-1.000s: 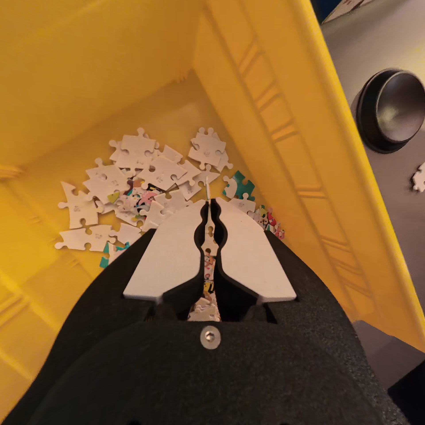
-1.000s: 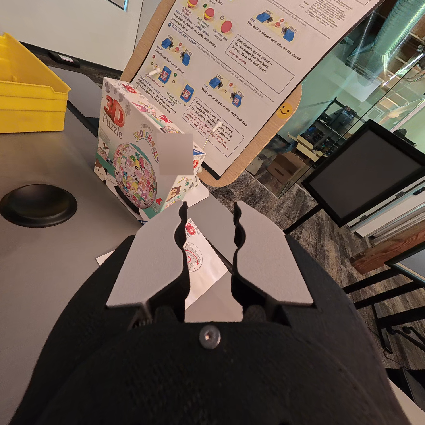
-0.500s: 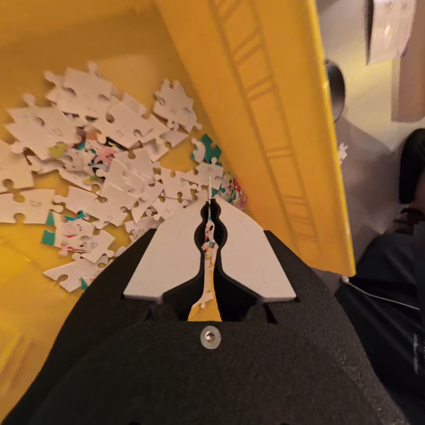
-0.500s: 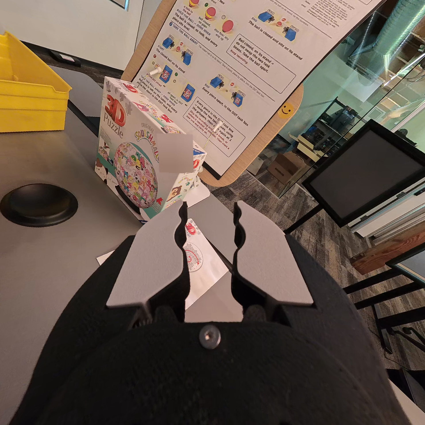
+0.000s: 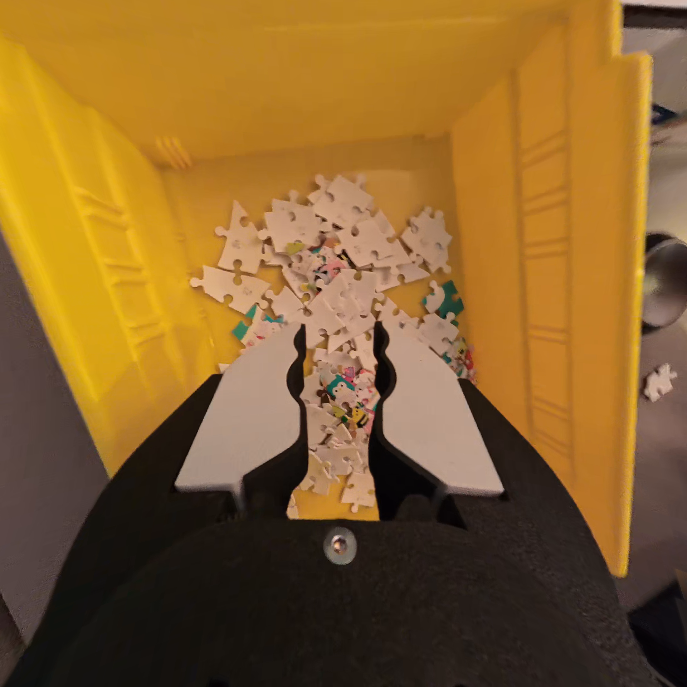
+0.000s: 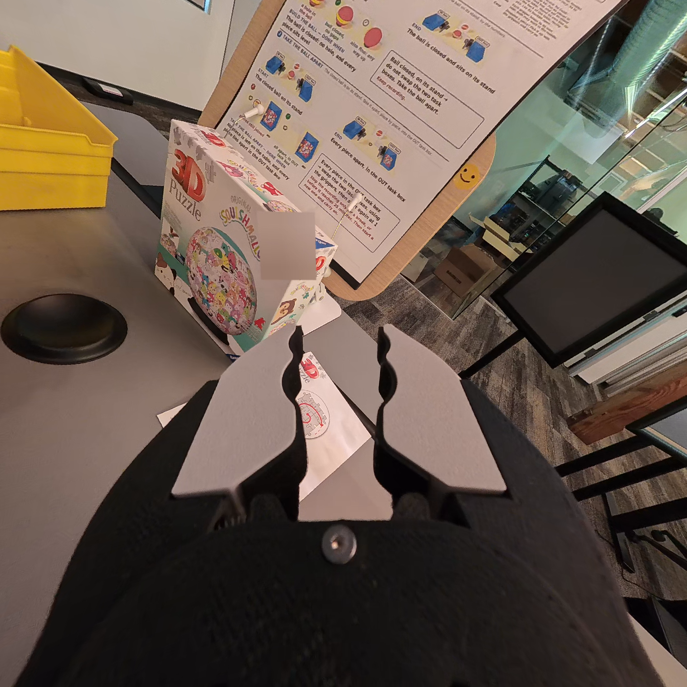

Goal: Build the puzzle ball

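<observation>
My left gripper (image 5: pixel 339 327) is open and empty, held over a pile of loose puzzle pieces (image 5: pixel 334 275) on the floor of a yellow bin (image 5: pixel 260 85). Most pieces lie white side up; a few show colourful print. One loose piece (image 5: pixel 660 382) lies on the grey table to the right of the bin. My right gripper (image 6: pixel 339 331) is open and empty, held above the grey table (image 6: pixel 74 409) near its right edge, over a white instruction sheet (image 6: pixel 327 423). The puzzle box (image 6: pixel 230 267) stands just beyond it.
A round black grommet hole (image 6: pixel 63 329) sits in the table left of the box; it also shows right of the bin (image 5: pixel 665 286). A yellow bin (image 6: pixel 48 148) stands at the far left. An instruction board (image 6: pixel 371 111) leans behind the box. Beyond the table edge are floor and a dark monitor (image 6: pixel 594 282). The gap from one gripper's tips to the other's is roughly 55 cm.
My left gripper was shut on a thin puzzle piece held on edge; now it is open with nothing between the fingers, and it has swung to face down the bin. The right gripper has not moved.
</observation>
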The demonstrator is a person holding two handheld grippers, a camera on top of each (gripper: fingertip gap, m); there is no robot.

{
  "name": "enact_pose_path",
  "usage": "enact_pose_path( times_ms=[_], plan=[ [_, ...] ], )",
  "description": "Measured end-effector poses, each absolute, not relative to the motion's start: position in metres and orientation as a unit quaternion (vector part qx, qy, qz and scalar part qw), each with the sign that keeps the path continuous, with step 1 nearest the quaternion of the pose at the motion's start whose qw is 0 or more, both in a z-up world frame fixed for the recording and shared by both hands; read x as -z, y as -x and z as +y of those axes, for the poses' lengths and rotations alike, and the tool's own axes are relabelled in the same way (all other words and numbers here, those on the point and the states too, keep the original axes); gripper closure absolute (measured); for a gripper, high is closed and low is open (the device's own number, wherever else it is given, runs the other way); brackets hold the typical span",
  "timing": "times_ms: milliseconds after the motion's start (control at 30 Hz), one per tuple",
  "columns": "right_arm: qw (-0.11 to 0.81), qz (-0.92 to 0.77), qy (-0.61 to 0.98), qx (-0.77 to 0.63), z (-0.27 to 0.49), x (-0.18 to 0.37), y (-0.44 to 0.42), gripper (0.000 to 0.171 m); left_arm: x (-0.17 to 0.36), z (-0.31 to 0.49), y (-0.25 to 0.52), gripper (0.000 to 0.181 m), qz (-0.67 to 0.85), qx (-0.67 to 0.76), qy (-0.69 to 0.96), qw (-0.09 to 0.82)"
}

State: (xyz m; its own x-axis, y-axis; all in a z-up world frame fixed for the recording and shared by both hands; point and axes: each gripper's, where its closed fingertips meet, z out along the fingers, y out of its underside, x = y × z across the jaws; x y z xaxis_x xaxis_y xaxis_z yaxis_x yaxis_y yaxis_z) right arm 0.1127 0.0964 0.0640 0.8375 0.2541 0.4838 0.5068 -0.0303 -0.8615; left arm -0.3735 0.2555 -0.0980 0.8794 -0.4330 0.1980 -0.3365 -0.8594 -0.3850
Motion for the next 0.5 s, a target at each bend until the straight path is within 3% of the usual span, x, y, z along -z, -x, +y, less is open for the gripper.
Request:
enact_pose_path(
  times_ms=[267, 500],
  plan=[
    [0.645, -0.266, 0.71, 0.098, 0.096, -0.065, -0.114, 0.132, 0.126, 0.256, 0.381, 0.13, 0.175, 0.123, 0.968, 0.127],
    [0.644, -0.267, 0.711, 0.098, 0.096, -0.064, -0.114, 0.132, 0.138, 0.256, 0.381, 0.136, 0.168, 0.084, 0.976, 0.109]
  ],
)
